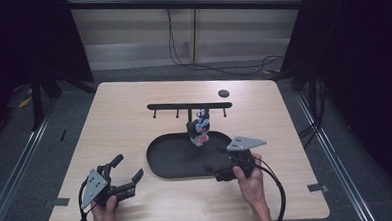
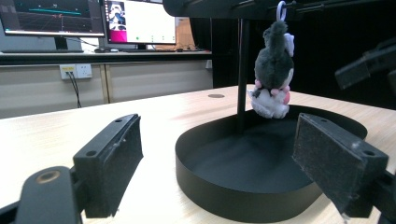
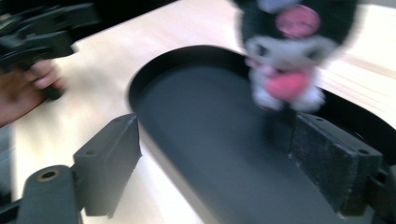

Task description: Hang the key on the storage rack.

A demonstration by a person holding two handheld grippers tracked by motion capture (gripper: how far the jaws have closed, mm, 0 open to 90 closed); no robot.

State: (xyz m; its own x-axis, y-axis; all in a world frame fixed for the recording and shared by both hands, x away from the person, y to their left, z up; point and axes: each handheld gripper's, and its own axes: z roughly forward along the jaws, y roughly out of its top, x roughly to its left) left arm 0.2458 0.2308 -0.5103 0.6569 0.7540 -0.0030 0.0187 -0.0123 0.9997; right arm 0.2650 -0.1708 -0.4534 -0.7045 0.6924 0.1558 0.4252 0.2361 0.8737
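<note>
A small grey and white plush toy (image 1: 200, 128) (image 2: 274, 74) (image 3: 289, 51) with pink spots hangs by a loop from a hook of the black rack (image 1: 189, 106) (image 2: 243, 70). It dangles just above the far part of the black oval tray (image 1: 156, 157) (image 2: 210, 186) (image 3: 140, 79). My left gripper (image 1: 129, 167) (image 2: 219, 154) is open over the bare table, left of the tray, pointing at it. My right gripper (image 1: 212, 171) (image 3: 210, 163) is open at the tray's near right rim, its jaws spread over the tray floor, short of the toy. Nothing is held.
The wooden table (image 1: 114, 109) has a small black disc (image 1: 224, 93) at the back right. The rack's post stands at the tray's far side. Monitors (image 2: 56, 16) sit on a bench beyond the table. The other hand with its gripper (image 3: 42, 37) shows across the tray.
</note>
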